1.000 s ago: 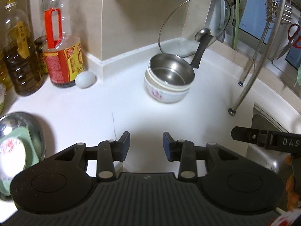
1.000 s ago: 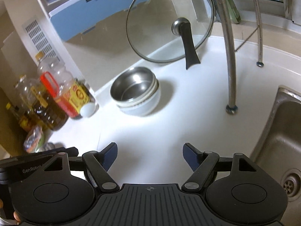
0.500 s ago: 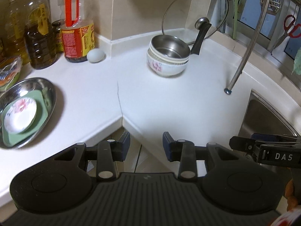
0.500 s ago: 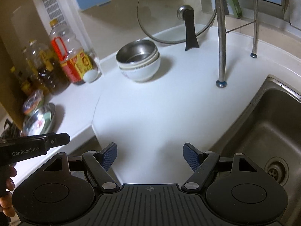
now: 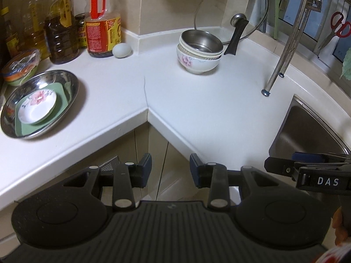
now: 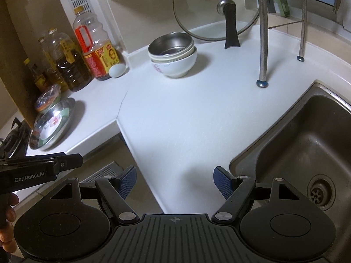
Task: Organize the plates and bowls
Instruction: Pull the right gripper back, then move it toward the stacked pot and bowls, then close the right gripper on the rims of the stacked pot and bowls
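A stack of bowls (image 5: pixel 198 51) (image 6: pixel 173 57) stands at the back of the white counter: a steel bowl nested on top of white floral ones. At the left, a steel plate (image 5: pixel 65 81) (image 6: pixel 65 109) holds a green square plate (image 5: pixel 59 89) and a small floral dish (image 5: pixel 37 107) (image 6: pixel 51 125). My left gripper (image 5: pixel 170 169) hangs open and empty off the counter's inner corner, over the cabinet doors. My right gripper (image 6: pixel 175 180) is open wider, empty, above the counter's front edge beside the sink.
A glass lid (image 5: pixel 232 13) leans on the wall behind the bowls. Oil bottles (image 5: pixel 59 26), an egg (image 5: pixel 121 50) and a wrapped bowl (image 5: pixel 20 68) crowd the back left. Rack legs (image 6: pixel 263 43) stand by the steel sink (image 6: pixel 307 149). A stove (image 6: pixel 11 138) lies far left.
Both grippers have drawn back from the bowl stack toward the counter's front edge. The plate stack, the cabinet doors and the sink have come into view. Neither gripper's opening has changed.
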Demonstrator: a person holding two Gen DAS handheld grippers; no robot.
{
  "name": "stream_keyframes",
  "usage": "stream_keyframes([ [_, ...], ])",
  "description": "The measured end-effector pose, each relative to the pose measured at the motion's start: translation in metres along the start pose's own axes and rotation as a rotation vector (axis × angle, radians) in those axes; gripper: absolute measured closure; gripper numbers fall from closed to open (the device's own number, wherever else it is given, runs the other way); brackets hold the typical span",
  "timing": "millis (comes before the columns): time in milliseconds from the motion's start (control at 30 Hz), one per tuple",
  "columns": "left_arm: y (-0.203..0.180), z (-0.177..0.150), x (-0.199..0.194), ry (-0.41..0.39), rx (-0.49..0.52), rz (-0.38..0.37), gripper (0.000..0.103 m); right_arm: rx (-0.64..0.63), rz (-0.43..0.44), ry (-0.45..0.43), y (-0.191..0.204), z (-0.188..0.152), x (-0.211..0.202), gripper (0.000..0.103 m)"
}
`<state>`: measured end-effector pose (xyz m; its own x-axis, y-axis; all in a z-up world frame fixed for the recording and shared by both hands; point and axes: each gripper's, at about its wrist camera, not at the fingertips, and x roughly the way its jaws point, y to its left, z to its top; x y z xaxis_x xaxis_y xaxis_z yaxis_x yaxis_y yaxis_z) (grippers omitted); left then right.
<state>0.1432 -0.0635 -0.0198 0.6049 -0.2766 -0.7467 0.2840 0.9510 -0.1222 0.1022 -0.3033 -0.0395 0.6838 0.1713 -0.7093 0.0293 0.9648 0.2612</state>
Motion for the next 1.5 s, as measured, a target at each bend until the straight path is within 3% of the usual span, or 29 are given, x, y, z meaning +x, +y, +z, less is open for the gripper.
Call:
stream_keyframes([
  [367, 0.006, -0.005, -0.004, -0.005, -0.015, 0.023, 0.069, -0.014, 0.017, 0.014, 0.003, -0.001, 0.003, 0.026],
  [667, 0.012, 0.021, 0.022, -0.013, 0.011, 0.000, 0.069, 0.013, -0.020, 0.007, -0.003, 0.016, 0.020, 0.026],
  [967, 0.017, 0.076, 0.066, -0.039, 0.061, -0.016, 0.069, 0.042, -0.094, -0.041, -0.016, 0.059, 0.053, 0.026],
  [1333, 0.007, 0.172, 0.130, -0.140, 0.138, -0.094, 0.069, 0.122, -0.116, -0.236, -0.037, 0.147, 0.093, 0.027],
  [1500, 0.001, 0.205, 0.157, -0.164, 0.155, -0.127, 0.069, 0.151, -0.086, -0.289, -0.041, 0.179, 0.114, 0.039],
])
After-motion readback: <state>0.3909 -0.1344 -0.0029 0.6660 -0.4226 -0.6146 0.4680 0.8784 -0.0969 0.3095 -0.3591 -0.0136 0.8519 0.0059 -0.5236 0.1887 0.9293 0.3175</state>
